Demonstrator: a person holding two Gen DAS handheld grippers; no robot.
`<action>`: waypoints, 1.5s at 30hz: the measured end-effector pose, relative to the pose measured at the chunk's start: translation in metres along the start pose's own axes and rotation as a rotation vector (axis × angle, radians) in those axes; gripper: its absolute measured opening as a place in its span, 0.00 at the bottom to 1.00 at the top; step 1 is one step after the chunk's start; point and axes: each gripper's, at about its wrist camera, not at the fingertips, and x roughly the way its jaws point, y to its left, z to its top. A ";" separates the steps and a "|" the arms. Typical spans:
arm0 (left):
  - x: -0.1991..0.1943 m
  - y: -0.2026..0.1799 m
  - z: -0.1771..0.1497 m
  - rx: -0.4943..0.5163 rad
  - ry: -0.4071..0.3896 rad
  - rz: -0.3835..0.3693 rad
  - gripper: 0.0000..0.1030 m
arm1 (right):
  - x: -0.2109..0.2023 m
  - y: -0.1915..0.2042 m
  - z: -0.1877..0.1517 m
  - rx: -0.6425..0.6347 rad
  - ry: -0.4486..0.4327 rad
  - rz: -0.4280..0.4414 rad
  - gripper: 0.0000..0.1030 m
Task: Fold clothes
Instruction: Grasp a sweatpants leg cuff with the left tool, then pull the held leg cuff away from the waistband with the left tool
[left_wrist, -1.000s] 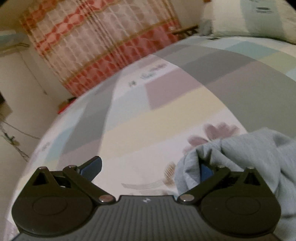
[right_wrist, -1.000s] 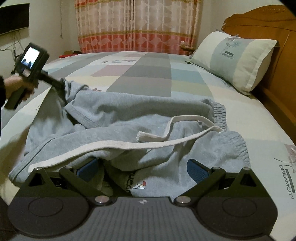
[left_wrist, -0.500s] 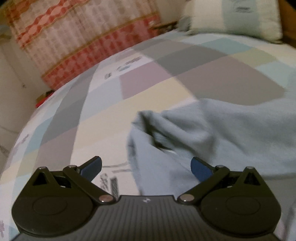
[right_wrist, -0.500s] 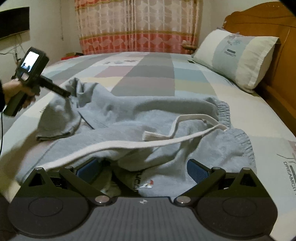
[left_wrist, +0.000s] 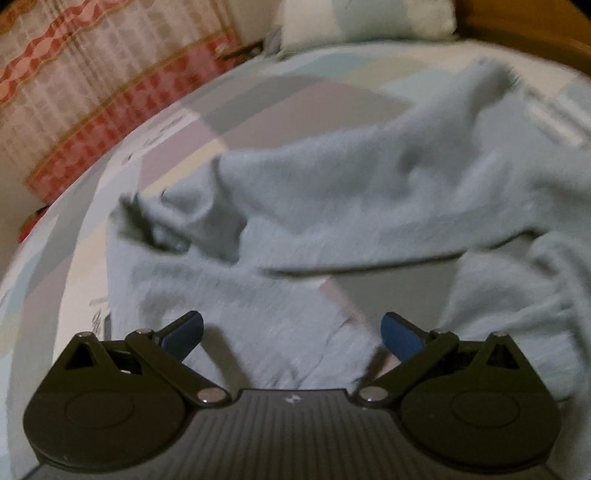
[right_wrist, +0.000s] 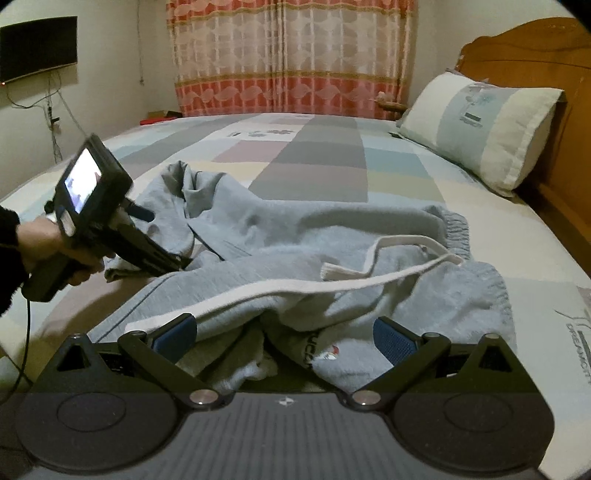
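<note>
Covering most of both views, the bed (right_wrist: 325, 162) wears a patchwork sheet of grey, mauve, cream and pale blue blocks, with "DREAMCITY" printed near its right edge, partly cut off by the frame. Grey sweatpants (right_wrist: 295, 243) lie rumpled across the near half, waistband bunched toward the right, a white drawstring (right_wrist: 369, 273) looping over the top, and a small printed logo near the front; only letters like "UCA" can be read. A striped pillow (right_wrist: 476, 129) leans on the wooden headboard (right_wrist: 546, 74), its label too small to read. The left gripper (left_wrist: 291, 332), released, hangs over the blurred fabric, gripping nothing. The right gripper (right_wrist: 284, 336) is likewise spread wide, low over the cloth. A hand (right_wrist: 55, 251) holds the left tool.
</note>
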 end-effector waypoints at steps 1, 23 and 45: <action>0.000 0.005 -0.003 -0.023 0.006 0.009 1.00 | -0.003 0.001 -0.001 -0.001 -0.002 -0.002 1.00; -0.025 0.023 -0.051 0.172 -0.021 0.190 0.45 | 0.015 0.032 0.005 -0.052 0.040 0.055 1.00; -0.011 0.195 -0.094 0.072 0.165 0.440 0.11 | 0.029 0.059 0.037 -0.081 0.042 0.103 1.00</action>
